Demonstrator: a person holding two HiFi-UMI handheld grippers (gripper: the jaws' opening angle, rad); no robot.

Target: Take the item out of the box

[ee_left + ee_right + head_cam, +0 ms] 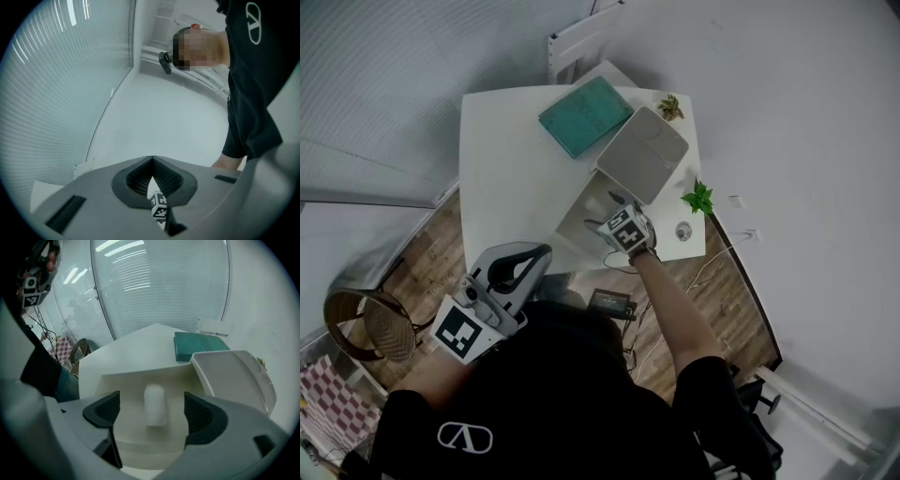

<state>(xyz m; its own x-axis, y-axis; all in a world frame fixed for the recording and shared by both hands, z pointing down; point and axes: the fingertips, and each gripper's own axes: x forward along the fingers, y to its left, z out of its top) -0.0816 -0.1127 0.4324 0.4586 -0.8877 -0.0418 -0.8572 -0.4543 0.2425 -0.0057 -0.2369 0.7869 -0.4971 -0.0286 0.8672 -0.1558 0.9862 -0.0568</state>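
An open white box (578,214) stands on the white table (506,178), its lid (643,155) swung back to the far right. In the right gripper view a white cylindrical item (155,405) lies on the floor of the box (123,380). My right gripper (152,412) is open and reaches into the box with a jaw on each side of the item; neither pad touches it. From the head view the right gripper (615,206) hides the item. My left gripper (539,255) is shut and empty, held low by my body off the table's near edge.
A teal book (585,115) lies at the far side of the table beside the lid. Two small green plants (671,107) (698,198) and a small round object (683,231) sit along the table's right edge. A wicker chair (370,323) stands on the floor at left.
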